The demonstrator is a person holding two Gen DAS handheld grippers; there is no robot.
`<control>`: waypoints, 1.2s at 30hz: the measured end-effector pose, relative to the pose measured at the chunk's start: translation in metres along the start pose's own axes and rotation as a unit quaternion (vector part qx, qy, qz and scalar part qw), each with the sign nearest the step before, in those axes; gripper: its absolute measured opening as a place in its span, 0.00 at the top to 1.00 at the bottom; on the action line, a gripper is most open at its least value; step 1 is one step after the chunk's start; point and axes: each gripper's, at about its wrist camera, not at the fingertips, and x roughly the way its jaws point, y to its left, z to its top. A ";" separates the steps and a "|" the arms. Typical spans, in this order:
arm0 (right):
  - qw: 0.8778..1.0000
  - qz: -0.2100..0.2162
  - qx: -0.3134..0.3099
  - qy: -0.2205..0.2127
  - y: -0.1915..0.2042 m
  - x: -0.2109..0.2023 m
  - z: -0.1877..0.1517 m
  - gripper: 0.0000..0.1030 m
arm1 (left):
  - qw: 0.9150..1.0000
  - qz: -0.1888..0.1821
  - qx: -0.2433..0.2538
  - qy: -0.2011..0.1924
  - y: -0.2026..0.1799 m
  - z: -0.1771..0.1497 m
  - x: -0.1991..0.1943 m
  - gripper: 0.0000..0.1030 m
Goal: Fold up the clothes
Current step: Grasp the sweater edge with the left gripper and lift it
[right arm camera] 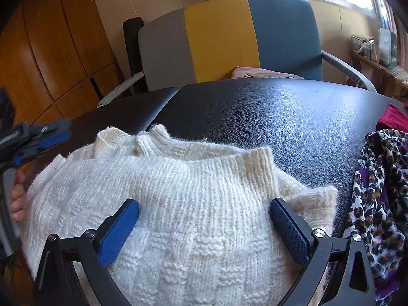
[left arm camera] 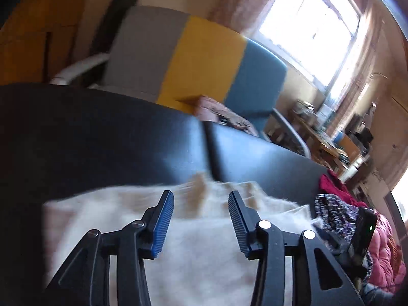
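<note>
Right tongs spread wide, gripping nothing, low over the cream knit sweater — folded, chunky, ribbed hem on top, spread across the black surface. Left tongs likewise parted and empty above the sweater's blurred edge — leopard-print garment just beside.

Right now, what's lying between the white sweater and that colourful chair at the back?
Only bare black tabletop lies between the white sweater and the striped chair, shown best in the right wrist view. A pinkish item sits on the chair seat.
</note>
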 end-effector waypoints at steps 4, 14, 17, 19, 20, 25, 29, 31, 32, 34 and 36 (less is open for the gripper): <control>1.000 -0.002 -0.002 0.002 0.000 0.000 0.000 0.00 | 0.998 0.041 -0.038 0.027 0.063 -0.019 -0.034 0.47; 1.000 -0.008 -0.005 0.005 0.002 0.000 0.000 0.00 | 0.991 -0.026 -0.073 0.106 0.124 -0.055 -0.022 0.47; 1.000 -0.008 -0.005 0.005 0.002 0.001 0.000 0.00 | 0.988 -0.066 -0.085 0.107 0.125 -0.056 -0.017 0.48; 1.000 -0.008 -0.005 0.006 0.002 0.000 0.000 0.00 | 0.988 -0.070 -0.084 0.113 0.121 -0.057 -0.014 0.59; 1.000 -0.008 -0.004 0.006 0.002 0.001 0.000 0.00 | 0.987 -0.073 -0.085 0.119 0.119 -0.058 -0.013 0.72; 1.000 -0.011 -0.006 0.008 0.003 0.001 -0.001 0.00 | 0.986 -0.057 -0.113 0.104 0.111 -0.060 -0.013 0.80; 1.000 -0.008 -0.010 0.023 0.004 0.002 0.003 0.00 | 0.982 -0.029 -0.171 0.075 0.131 -0.054 -0.024 0.85; 0.998 0.019 -0.030 0.049 0.006 -0.002 0.009 0.00 | 0.981 -0.009 -0.182 0.070 0.138 -0.046 -0.026 0.86; 0.996 0.036 -0.041 0.063 0.007 -0.005 0.012 0.00 | 0.982 0.007 -0.178 0.067 0.140 -0.042 -0.028 0.86; 0.993 0.075 -0.062 0.071 0.009 -0.020 0.017 0.00 | 0.981 0.026 -0.183 0.060 0.147 -0.033 -0.034 0.86; 0.988 0.109 -0.086 0.071 0.011 -0.038 0.019 0.00 | 0.981 0.036 -0.183 0.059 0.151 -0.027 -0.040 0.86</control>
